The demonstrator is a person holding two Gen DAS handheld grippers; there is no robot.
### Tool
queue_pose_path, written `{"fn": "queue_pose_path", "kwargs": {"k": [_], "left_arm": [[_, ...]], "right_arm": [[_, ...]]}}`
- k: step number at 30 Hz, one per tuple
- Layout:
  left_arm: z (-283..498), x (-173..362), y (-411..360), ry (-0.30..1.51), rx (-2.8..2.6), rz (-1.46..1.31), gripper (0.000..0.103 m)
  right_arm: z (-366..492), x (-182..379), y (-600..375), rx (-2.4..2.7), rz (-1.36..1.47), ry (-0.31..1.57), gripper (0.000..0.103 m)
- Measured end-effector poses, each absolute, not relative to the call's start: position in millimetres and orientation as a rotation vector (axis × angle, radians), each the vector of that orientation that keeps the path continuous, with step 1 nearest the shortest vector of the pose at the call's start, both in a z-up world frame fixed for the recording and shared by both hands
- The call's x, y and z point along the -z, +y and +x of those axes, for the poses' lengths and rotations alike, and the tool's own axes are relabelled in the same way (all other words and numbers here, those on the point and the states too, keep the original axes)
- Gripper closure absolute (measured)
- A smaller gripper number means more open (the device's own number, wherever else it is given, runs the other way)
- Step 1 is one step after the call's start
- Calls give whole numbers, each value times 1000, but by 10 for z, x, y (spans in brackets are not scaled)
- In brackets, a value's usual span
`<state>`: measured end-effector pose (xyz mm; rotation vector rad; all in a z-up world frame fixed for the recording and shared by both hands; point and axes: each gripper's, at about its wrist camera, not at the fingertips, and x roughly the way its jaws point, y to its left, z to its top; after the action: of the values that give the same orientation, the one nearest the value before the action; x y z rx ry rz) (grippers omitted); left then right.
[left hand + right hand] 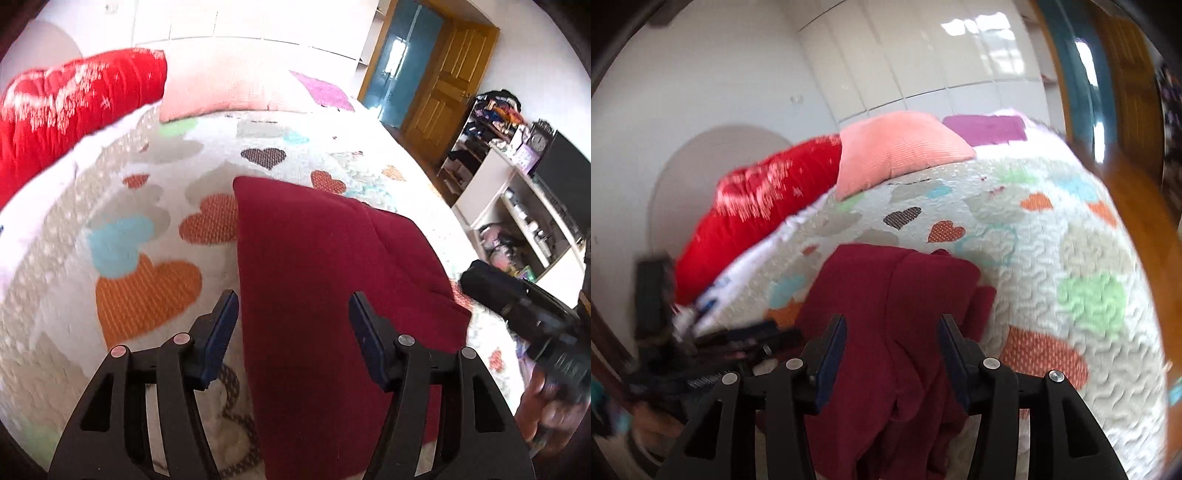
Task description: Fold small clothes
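The left gripper [293,314] is hovering with its fingers standing apart and nothing clamped between them; the dark red garment [325,280] is lying just beyond and beneath the tips, spreading forward from them across the heart-patterned bedspread [147,280]; the right gripper [892,334] is likewise holding its fingers apart and empty, the same garment [897,295] showing in the gap under them and reaching a little ahead; past the cloth, farther from both sets of fingers, a pink cushion [897,151] and a red quilt [74,99] are sitting at the far end of the bed; the garment is looking soft, limp and light, already doubled over into a rough oblong with a crisp long edge to the left of the left fingers' gap and looser, rumpled layers toward the right fingers; it is likely going to sag and drag rather than keep shape, so pinching through all layers at two corners of one short edge, one gripper to each, is seeming the safest hold; a single-layer pinch is risking the fold peeling open.
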<state>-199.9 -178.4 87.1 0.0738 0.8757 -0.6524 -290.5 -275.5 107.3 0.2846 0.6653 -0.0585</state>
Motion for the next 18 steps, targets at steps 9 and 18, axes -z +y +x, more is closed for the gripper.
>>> {"fn": "queue_pose_path", "kwargs": {"k": [9,18], "left_arm": [[-1863,-566,-2057,926,616,113,35],[-1912,-590,-2115,900,598,150,35]], "right_arm": [[-2543,-532,-2660,108,195,818,66],[-2541,-515,-2651,110,175,808,66]]}}
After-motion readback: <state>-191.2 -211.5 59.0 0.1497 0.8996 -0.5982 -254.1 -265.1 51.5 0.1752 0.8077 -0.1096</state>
